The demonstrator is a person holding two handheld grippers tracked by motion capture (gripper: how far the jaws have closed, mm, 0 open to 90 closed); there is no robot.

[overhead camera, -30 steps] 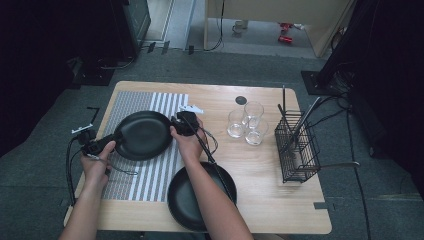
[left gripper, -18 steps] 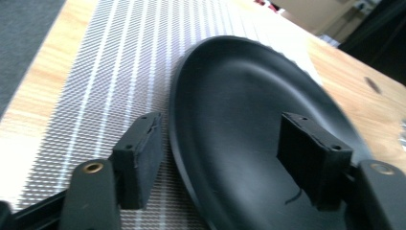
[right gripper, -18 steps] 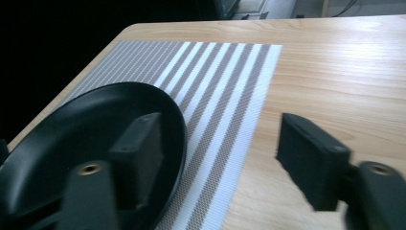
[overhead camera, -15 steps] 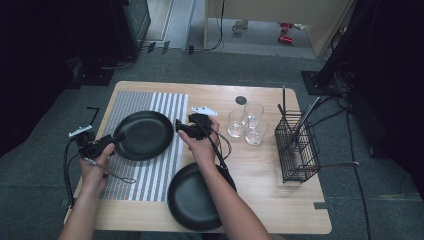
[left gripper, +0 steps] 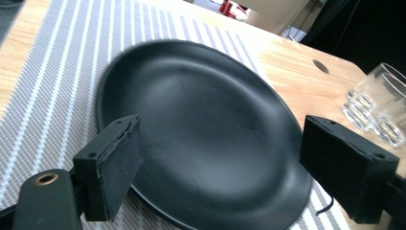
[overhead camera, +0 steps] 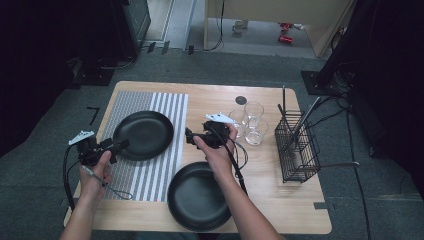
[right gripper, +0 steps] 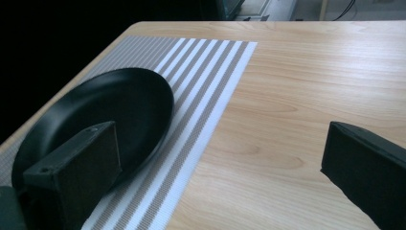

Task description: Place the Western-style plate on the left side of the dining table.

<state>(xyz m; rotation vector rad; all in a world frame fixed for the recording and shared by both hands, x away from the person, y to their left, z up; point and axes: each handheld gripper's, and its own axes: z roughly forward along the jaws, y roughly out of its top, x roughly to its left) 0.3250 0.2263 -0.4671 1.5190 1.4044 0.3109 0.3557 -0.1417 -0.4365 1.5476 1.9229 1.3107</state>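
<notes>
The black plate (overhead camera: 143, 134) lies flat on the striped placemat (overhead camera: 150, 175), on the left part of the wooden table (overhead camera: 280, 200). The left gripper (overhead camera: 121, 145) is just beside its left rim and the right gripper (overhead camera: 189, 136) stands apart on its right; the jaws of both have just been opening, now spread, nothing between them. A second black plate (overhead camera: 197, 196) sits nearer the person, and the drinking glasses (overhead camera: 252, 122) and a wire basket (overhead camera: 297, 147) stand to the right.

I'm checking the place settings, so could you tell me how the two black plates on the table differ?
The far plate lies on the striped placemat, while the near plate sits mostly on bare table, its left edge overlapping the mat. The far plate lies between the open left gripper and right gripper; the near plate is partly covered by the person's right forearm. Both are round, shallow, matte black and empty.
</notes>
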